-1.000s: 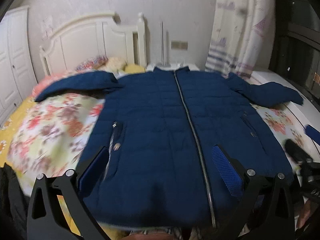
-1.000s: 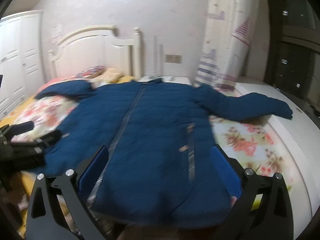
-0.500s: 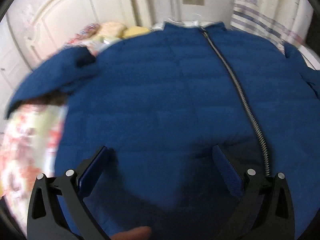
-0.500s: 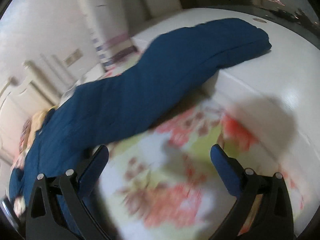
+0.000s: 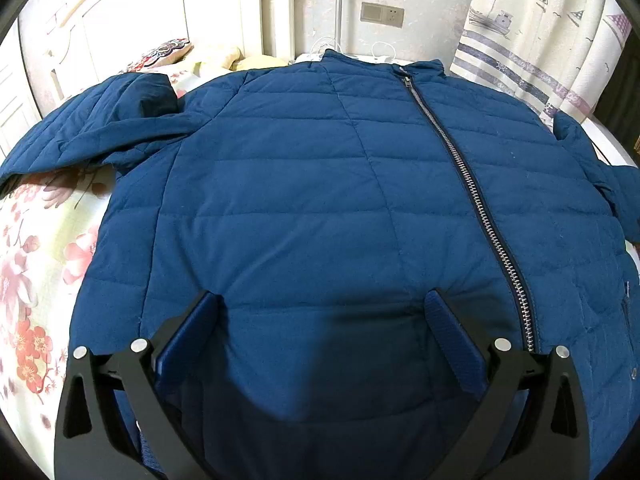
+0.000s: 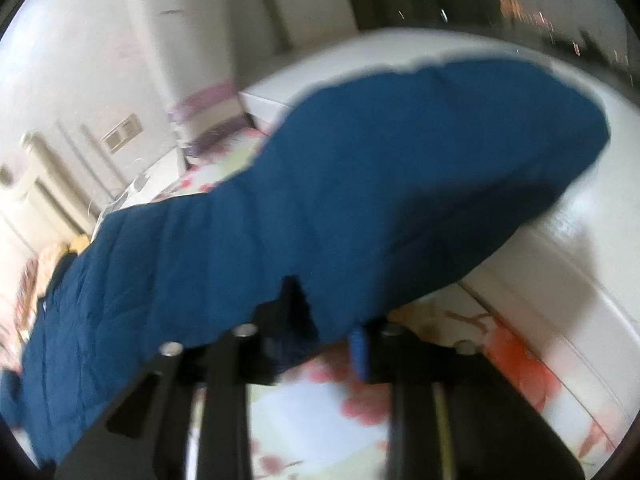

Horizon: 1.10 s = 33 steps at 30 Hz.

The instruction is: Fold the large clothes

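Lying zipped and quilted, navy jacket (image 5: 320,200) — left hand-held gripper (image 5: 320,312) wide, right hand-held gripper (image 6: 332,320) just closed, pinching sleeve (image 6: 400,184).

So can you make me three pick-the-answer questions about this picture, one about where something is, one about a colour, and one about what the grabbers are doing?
1. Where does the jacket lie?
A. on a flowered bedspread
B. on a hanger
C. on the floor

2. What colour is the jacket?
A. red
B. blue
C. green

3. How is the right gripper?
A. wide open over the zipper
B. shut on nothing
C. shut on the sleeve

Answers:
1 A, flowered cloth shows beside the jacket.
2 B, its quilted cloth is dark blue.
3 C, its jaws, just closed, pinch the sleeve's lower edge; the left gripper stands open.
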Tool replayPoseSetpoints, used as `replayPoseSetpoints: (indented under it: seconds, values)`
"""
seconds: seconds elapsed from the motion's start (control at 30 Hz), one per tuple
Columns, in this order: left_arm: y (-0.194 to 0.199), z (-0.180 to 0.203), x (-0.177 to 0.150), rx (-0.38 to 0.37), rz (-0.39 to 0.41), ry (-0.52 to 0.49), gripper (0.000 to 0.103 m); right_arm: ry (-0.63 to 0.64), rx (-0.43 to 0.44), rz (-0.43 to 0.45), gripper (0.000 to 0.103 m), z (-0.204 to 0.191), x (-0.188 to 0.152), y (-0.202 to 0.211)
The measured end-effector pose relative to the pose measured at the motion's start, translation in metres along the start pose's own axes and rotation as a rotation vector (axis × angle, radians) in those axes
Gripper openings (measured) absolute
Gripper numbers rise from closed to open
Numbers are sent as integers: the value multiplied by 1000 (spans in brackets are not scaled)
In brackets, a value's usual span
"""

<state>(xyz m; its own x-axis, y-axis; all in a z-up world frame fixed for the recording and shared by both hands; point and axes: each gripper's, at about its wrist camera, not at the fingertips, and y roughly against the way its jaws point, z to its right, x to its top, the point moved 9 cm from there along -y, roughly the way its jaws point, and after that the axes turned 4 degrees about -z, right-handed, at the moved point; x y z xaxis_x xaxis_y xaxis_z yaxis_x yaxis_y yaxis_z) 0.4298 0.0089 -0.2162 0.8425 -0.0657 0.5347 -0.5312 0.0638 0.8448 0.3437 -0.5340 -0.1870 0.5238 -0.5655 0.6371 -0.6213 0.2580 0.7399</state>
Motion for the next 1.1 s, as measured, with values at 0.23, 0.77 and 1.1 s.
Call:
replayPoseSetpoints:
  seconds: [0.23, 0.77, 1.1]
  values:
    - [0, 0, 1, -1, 0, 1, 99, 412, 172, 163, 10, -170, -39, 78]
    - [1, 0, 1, -12, 3, 7, 99, 725, 360, -231, 83, -264, -194, 77]
    - [2, -1, 0, -11, 5, 5, 99, -41, 422, -286, 84, -115, -101, 35]
